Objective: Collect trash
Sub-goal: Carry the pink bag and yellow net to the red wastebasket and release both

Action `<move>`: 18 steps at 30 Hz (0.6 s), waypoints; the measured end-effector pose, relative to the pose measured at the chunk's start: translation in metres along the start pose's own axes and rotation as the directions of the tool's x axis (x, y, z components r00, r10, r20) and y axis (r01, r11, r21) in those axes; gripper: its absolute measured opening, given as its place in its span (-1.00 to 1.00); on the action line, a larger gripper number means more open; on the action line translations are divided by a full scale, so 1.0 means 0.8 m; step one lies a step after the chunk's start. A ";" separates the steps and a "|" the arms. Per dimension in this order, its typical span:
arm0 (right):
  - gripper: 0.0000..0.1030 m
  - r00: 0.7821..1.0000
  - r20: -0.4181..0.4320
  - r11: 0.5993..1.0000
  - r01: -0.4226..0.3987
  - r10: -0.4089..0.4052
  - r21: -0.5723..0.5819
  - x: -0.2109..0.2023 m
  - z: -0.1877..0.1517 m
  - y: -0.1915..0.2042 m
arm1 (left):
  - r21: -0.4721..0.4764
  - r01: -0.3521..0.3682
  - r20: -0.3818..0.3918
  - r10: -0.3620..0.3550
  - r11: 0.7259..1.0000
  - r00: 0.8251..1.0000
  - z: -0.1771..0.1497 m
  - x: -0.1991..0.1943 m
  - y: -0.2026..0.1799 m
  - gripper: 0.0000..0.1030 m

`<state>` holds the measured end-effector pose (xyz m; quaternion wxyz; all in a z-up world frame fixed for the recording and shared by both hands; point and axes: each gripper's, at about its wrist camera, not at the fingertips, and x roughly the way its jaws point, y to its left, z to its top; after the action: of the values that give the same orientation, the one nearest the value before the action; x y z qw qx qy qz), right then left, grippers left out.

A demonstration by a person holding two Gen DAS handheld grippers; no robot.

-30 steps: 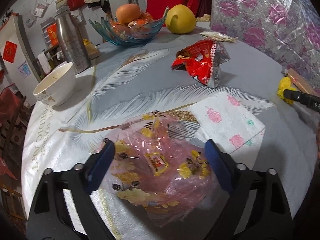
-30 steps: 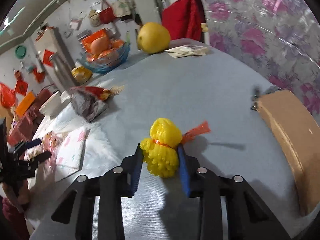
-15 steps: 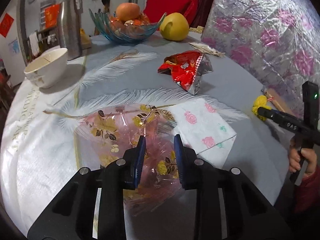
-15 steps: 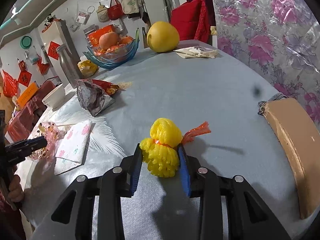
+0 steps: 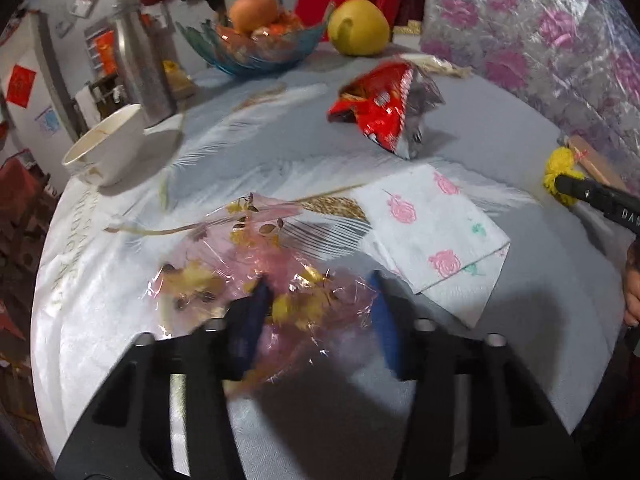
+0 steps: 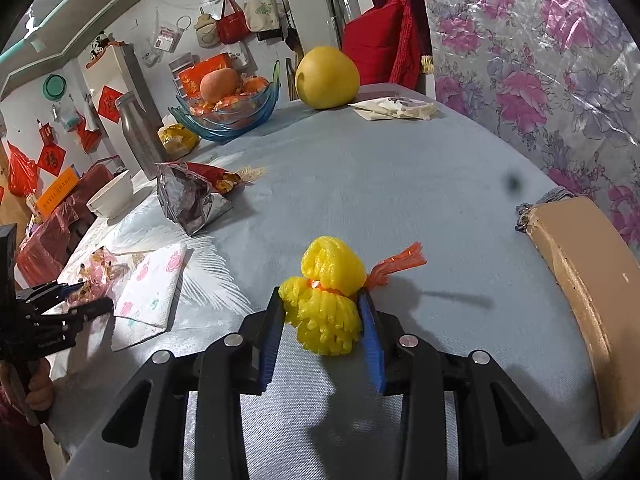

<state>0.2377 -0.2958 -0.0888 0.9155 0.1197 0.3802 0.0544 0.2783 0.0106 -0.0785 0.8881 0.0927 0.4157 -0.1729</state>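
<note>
Both claws are holding trash at the round table (image 6: 400,168). On the left, the left gripper (image 5: 320,300) is squeezing a crinkly pink wrapper (image 5: 256,264) with yellow flowers on it. Its blue fingers (image 5: 384,320) are pressing the wrapper from both sides, and the jaws have just been opening a little after a quick squeeze, with the wrapper bunched between them. Part of the wrapper is spreading out on the white feather cloth in front of the claw. It is looking blurry.

On the right, the right gripper (image 6: 322,312) is pinching a yellow net ball (image 6: 324,296) with an orange tail. The ball is sitting on the grey cloth, near the front edge, between the two blue pads.

Just beside the pink wrapper, a folded napkin (image 5: 436,232) with pink roses is lying flat. Farther back, a red and silver snack bag (image 5: 384,112) is standing open on the table. A white bowl (image 5: 108,148) is sitting near the left edge, next to a tall metal bottle (image 5: 140,68). At the far side, a blue glass fruit bowl (image 5: 260,48) is holding oranges, and a big yellow pomelo (image 5: 358,26) is resting beside it. A crumpled paper scrap (image 6: 394,109) is lying near the pomelo. A brown chair back (image 6: 588,280) is poking up at the right edge.
</note>
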 end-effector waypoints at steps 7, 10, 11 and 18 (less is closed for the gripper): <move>-0.34 0.996 0.049 0.995 -0.080 0.078 0.057 -0.018 -0.002 -0.004 | -0.116 0.072 0.116 -0.059 0.991 0.992 -0.016 -0.073 0.031 -0.30; -0.34 0.978 0.050 0.976 -0.206 0.202 0.071 -0.033 -0.005 0.015 | -0.143 0.069 0.167 -0.045 0.987 0.985 -0.028 -0.123 0.045 -0.30; -0.34 0.977 0.060 0.977 -0.210 0.207 0.048 -0.041 -0.005 0.025 | -0.155 0.062 0.185 -0.033 0.986 0.982 -0.035 -0.143 0.051 -0.30; -0.33 0.921 0.076 0.913 -0.365 0.383 -0.180 -0.109 -0.029 0.140 | -0.296 -0.001 0.208 0.065 0.955 0.976 -0.119 -0.253 0.103 -0.29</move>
<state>0.1590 -0.2004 -0.0161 0.9142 0.1182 0.2938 0.2529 0.1221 0.1628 0.0187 0.9345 -0.0526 0.3366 -0.1031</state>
